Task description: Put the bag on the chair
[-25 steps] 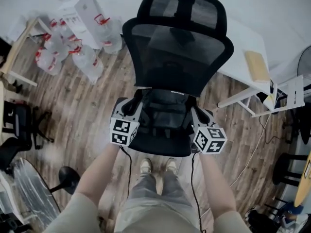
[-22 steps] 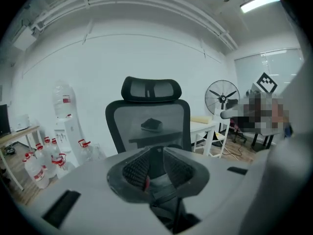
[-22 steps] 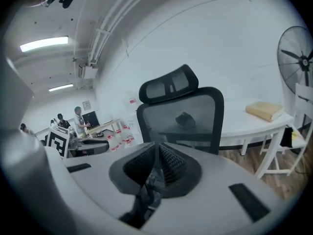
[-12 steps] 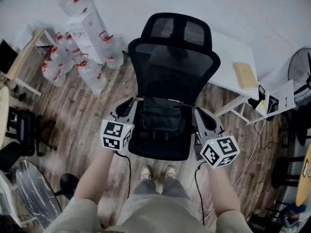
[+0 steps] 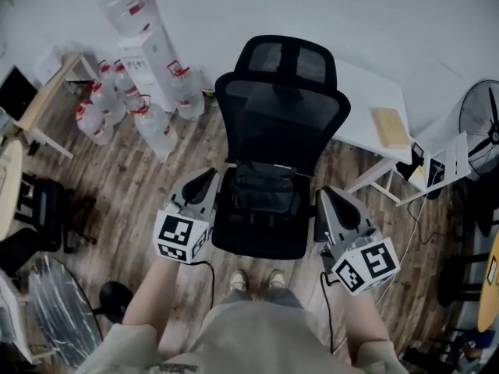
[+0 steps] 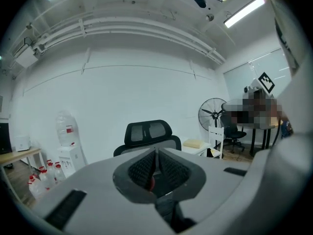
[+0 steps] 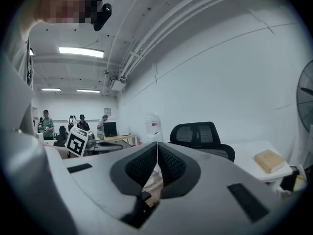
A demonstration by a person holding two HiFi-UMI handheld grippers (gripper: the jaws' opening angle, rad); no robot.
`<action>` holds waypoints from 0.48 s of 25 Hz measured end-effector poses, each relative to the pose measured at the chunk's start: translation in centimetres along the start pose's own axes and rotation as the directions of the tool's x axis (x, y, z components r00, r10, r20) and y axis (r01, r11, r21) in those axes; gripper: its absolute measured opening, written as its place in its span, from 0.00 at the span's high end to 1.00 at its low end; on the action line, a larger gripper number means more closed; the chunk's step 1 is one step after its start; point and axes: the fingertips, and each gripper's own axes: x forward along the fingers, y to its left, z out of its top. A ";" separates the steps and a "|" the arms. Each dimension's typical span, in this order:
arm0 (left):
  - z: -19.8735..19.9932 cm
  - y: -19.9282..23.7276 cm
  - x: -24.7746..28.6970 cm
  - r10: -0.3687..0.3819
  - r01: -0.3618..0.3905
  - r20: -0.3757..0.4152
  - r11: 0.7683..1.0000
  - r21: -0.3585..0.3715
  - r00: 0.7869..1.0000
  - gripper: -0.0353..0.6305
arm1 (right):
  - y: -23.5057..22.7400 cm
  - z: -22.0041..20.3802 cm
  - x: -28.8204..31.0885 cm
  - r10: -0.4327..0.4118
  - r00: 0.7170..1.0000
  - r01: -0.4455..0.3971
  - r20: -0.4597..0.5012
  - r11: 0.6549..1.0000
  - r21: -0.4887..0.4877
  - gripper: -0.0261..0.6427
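**Bag on the chair seat, both grippers empty**

Closest in, a person's pale shoes (image 5: 235, 280) stand on the wood-plank floor (image 5: 125, 185), which is grey-brown and streaky. Just ahead are the left gripper (image 5: 209, 174) and the right gripper (image 5: 326, 192), one on each side of the seat. Both are smooth grey plastic and carry a cube of black-and-white square markers. Each one's ribbed black jaws are pressed together with nothing between them, and neither touches the bag.

The bag (image 5: 265, 189) is black, soft and boxy. It sits at the back of the seat of the chair (image 5: 281, 111), against the backrest. A thin line of pale print along its top edge is too small to read. The chair is black, with a curved mesh back and a mesh headrest.

Beyond, to the left, clear plastic jugs (image 5: 156, 123) with red handles crowd a white water dispenser (image 5: 148, 53); its red label is unreadable. To the right, a white surface (image 5: 366, 107) carries a flat tan package (image 5: 390, 127). A round caged fan (image 5: 479, 119) stands past it.
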 end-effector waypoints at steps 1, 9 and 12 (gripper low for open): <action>0.5 -0.3 -0.6 -0.005 0.005 0.008 1.000 0.007 1.000 0.89 | 0.2 0.4 -0.5 -0.001 1.000 0.001 0.005 1.000 -0.002 0.92; 5.1 -2.4 -4.4 -0.025 0.024 0.091 1.000 0.008 0.996 0.89 | 2.3 2.8 -3.3 0.035 0.999 -0.034 0.041 0.999 -0.022 0.93; 5.6 -2.8 -5.4 -0.017 0.018 0.102 1.000 -0.008 0.995 0.89 | 3.1 3.1 -3.8 0.054 0.998 -0.053 0.042 0.998 -0.032 0.93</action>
